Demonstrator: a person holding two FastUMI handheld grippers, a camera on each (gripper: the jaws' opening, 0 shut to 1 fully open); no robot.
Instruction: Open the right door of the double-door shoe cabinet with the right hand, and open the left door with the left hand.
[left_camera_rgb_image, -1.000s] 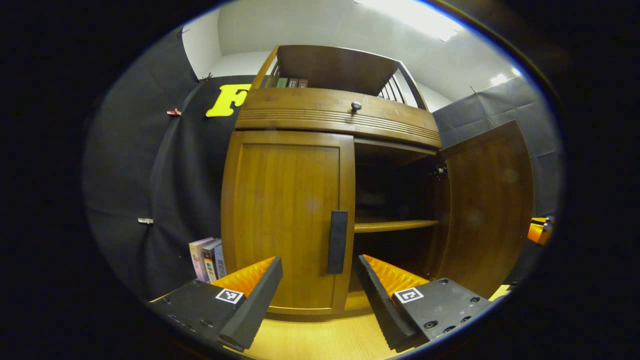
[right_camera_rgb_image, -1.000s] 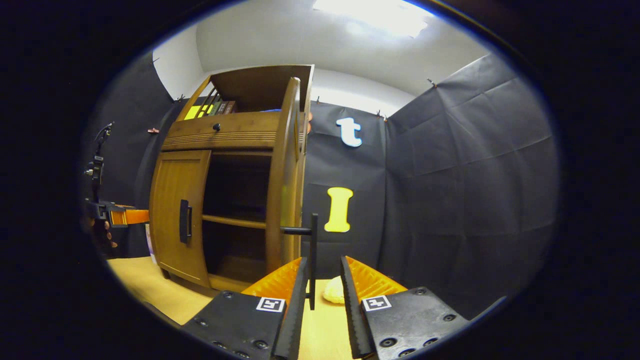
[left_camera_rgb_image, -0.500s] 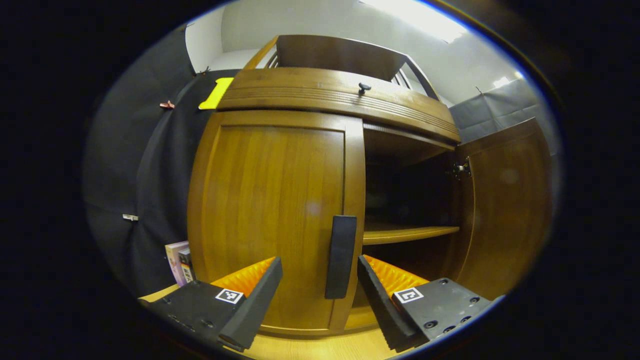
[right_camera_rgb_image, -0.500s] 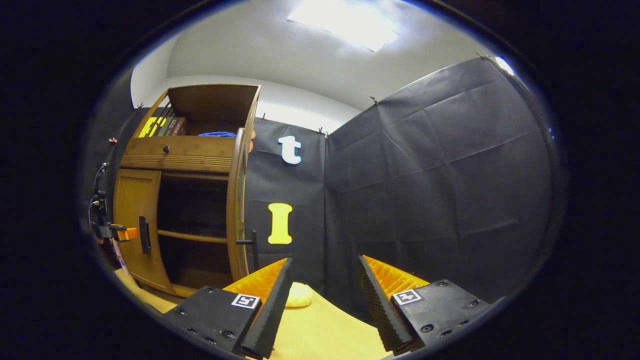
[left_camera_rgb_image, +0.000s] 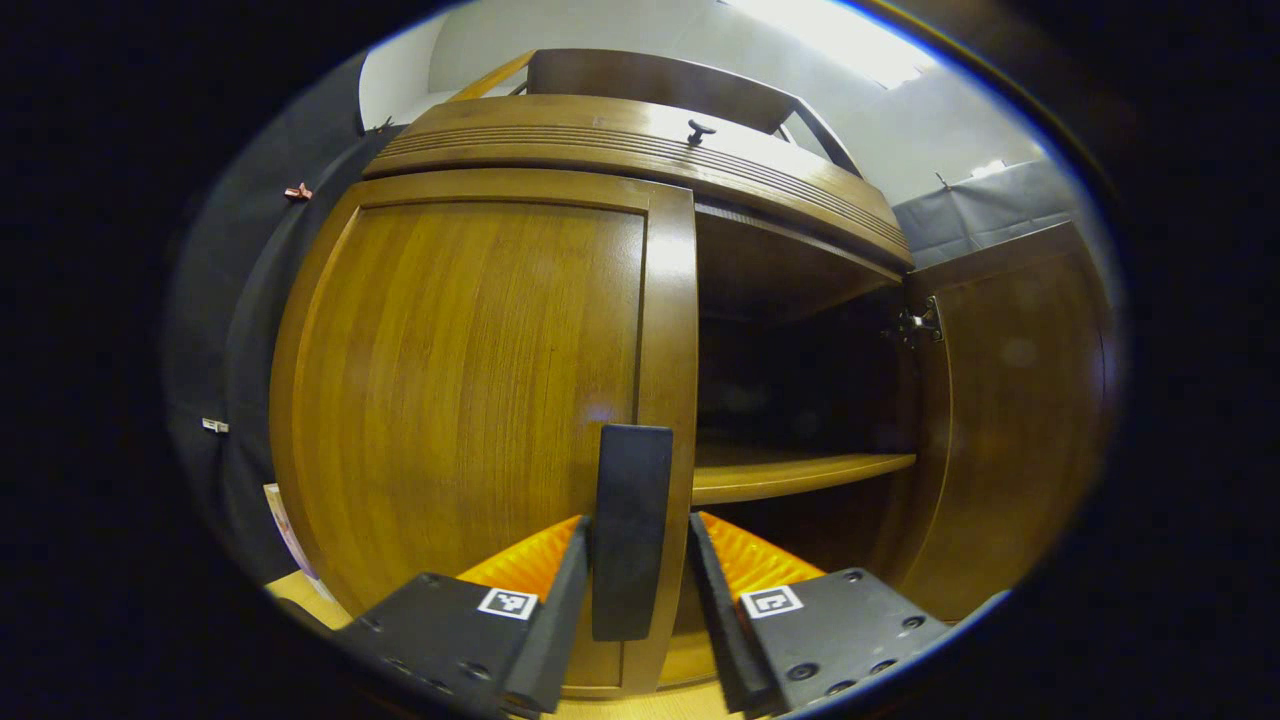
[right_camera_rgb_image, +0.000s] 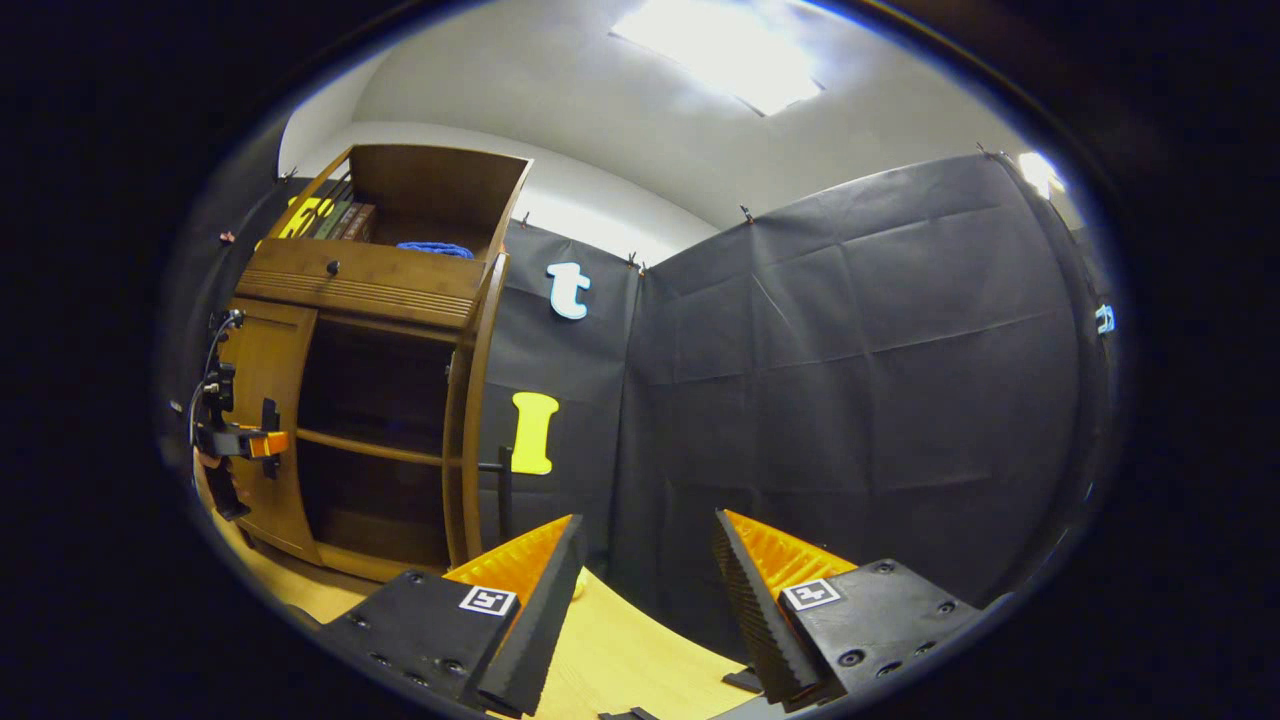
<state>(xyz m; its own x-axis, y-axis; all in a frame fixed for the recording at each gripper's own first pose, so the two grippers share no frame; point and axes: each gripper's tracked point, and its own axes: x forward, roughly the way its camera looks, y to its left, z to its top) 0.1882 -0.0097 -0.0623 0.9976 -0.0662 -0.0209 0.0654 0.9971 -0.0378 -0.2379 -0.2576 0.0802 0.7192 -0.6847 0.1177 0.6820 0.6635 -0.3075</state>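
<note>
Closing in on the left door handle (left_camera_rgb_image: 630, 530) over the last half second and now bracketing it between both fingers of the left gripper (left_camera_rgb_image: 628, 590), jaws narrowed around the dark vertical bar; actual pressing contact impossible to confirm. Sitting shut behind that handle, the left door (left_camera_rgb_image: 470, 380) of the shoe cabinet (left_camera_rgb_image: 640, 150). Standing wide open to the right of the fingers, the right door (left_camera_rgb_image: 1010, 420), exposing a shelf (left_camera_rgb_image: 790, 475) and dark interior. Topping the carcass, a drawer knob (left_camera_rgb_image: 698, 128).

Having pulled away from the right door handle (right_camera_rgb_image: 503, 490), hanging spread apart and empty over the wooden floor (right_camera_rgb_image: 620, 660), the right gripper (right_camera_rgb_image: 645, 590). Showing far off to its left, the cabinet (right_camera_rgb_image: 380, 290) with the open right door (right_camera_rgb_image: 470, 420) edge-on, and the left gripper (right_camera_rgb_image: 262, 442) at the left door handle (right_camera_rgb_image: 270, 438). Resting up top, books (right_camera_rgb_image: 340, 218) and something blue (right_camera_rgb_image: 435, 248).
</note>
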